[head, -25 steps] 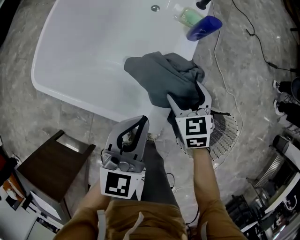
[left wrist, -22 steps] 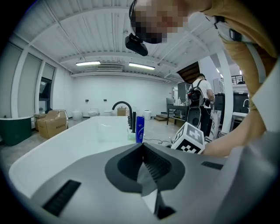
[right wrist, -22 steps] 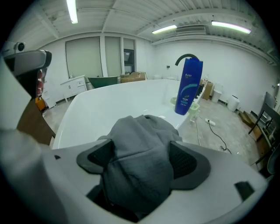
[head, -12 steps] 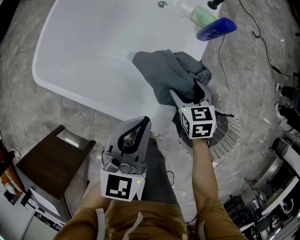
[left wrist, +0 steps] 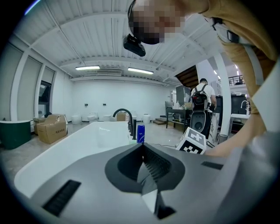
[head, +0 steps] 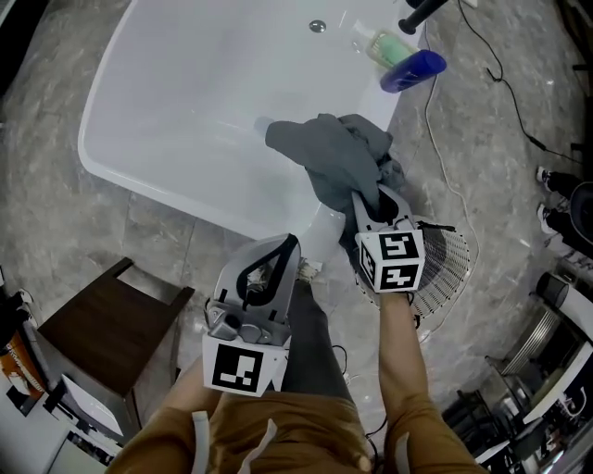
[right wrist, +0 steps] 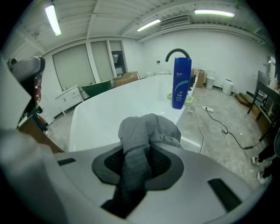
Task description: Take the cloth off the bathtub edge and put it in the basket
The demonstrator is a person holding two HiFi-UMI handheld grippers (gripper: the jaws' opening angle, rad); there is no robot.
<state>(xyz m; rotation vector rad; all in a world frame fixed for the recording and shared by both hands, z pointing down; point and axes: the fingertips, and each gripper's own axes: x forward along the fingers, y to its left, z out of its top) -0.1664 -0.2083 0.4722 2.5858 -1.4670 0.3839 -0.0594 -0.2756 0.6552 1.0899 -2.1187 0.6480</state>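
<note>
A grey cloth [head: 335, 159] lies bunched over the near edge of the white bathtub [head: 176, 111]. My right gripper [head: 371, 198] reaches into its near end. Its jaws have just been closing, and in the right gripper view a fold of the cloth [right wrist: 139, 151] is pinched between the pads, so the right gripper [right wrist: 141, 162] is shut on it. The white wire basket [head: 447, 267] stands on the floor just right of that hand. My left gripper [head: 287, 244] hovers shut and empty over the tub's corner, and the left gripper [left wrist: 142, 151] points along the tub.
A blue bottle [head: 413, 68], a green soap bottle [head: 380, 44] and a black faucet [head: 419, 11] stand at the tub's far end. A dark wooden stool [head: 111, 324] is at lower left. A black cable [head: 443, 171] runs over the marble floor right of the tub.
The right gripper's jaws went from wide open around the cloth to closed on a fold of it. The left gripper rose a little.
</note>
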